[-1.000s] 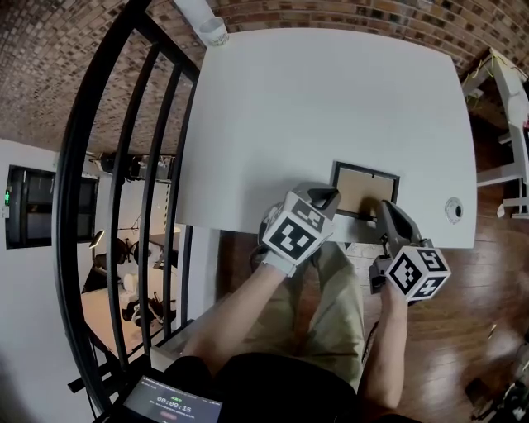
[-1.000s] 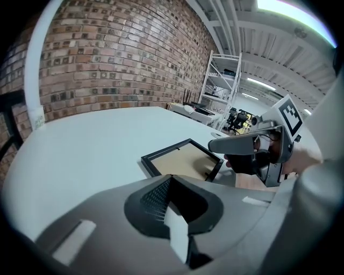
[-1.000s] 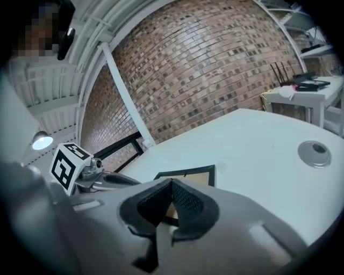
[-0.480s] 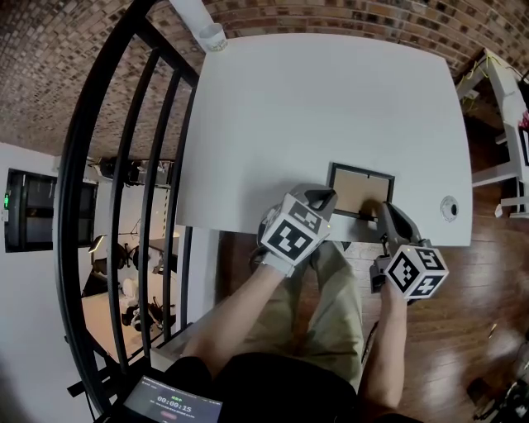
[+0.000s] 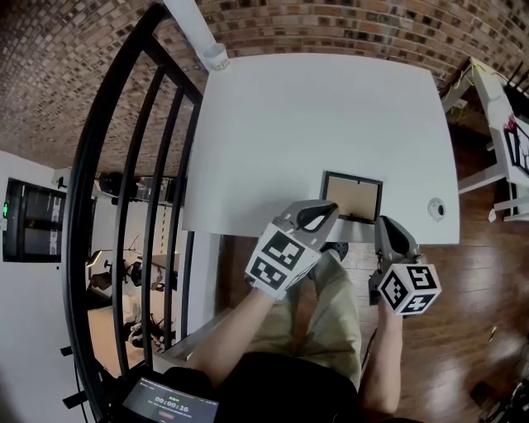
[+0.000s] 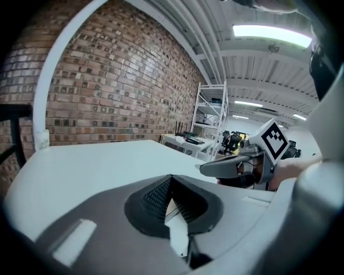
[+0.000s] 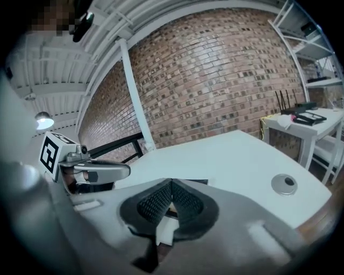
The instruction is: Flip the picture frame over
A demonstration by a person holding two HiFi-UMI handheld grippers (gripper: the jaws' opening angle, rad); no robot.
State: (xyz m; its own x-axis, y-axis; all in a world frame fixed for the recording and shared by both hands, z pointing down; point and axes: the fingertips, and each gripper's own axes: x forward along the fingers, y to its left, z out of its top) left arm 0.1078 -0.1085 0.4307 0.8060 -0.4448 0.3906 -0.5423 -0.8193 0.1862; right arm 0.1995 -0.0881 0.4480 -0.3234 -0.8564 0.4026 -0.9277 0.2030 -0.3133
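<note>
Shows picture frame [image 5: 351, 197] lying flat near front edge of bench [image 5: 314, 107], betw. left gripper [image 5: 324, 211] and right gripper [image 5: 387, 229], both w/ jaws together, empty. Looks light, stiff, thin; prob. fragile if glazed. Best to pinch near rim, tip up, turn over.

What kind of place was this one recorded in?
Probably an industrial loft or workshop space, perhaps on a raised level: a bare brick wall, a black metal railing beside the white table, and metal shelving farther off.
</note>
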